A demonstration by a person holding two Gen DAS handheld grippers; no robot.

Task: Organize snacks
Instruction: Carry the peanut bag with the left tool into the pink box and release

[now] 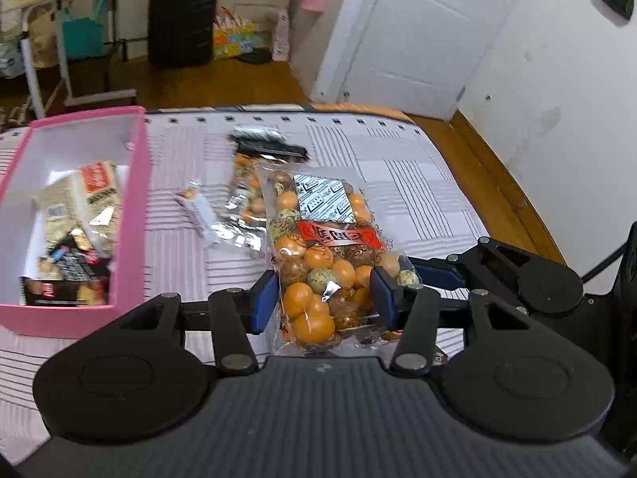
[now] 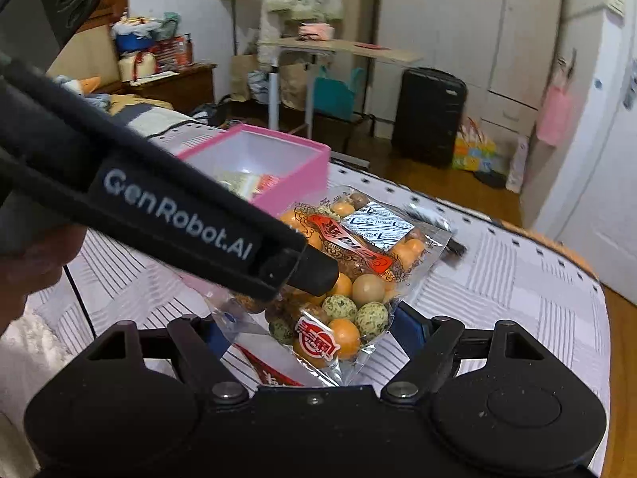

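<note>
A: We have the left gripper (image 1: 324, 298) clamped on the clear bag of coated nuts (image 1: 322, 263), one blue pad on each side of its lower half, and the bag is lifted off the bed.

B: And the right gripper (image 2: 308, 338)?

A: Its blue pads stand apart on either side of the bag's lower corner. We cannot tell from the right wrist view whether they touch the plastic. The left gripper's black body crosses that view diagonally in front of the bag.

B: Where is the box?

A: The pink box (image 1: 135, 215) sits open on the striped bedspread (image 1: 398, 183), to the left of the held bag. Several wrapped snacks (image 1: 91, 199) already lie inside it.

B: What is left on the bed?

A: A small white-wrapped bar (image 1: 195, 205) lies just right of the box. Another clear nut packet (image 1: 247, 195) lies beyond the held bag, partly hidden by it, with a black-topped packet (image 1: 266, 145) farther back.
</note>
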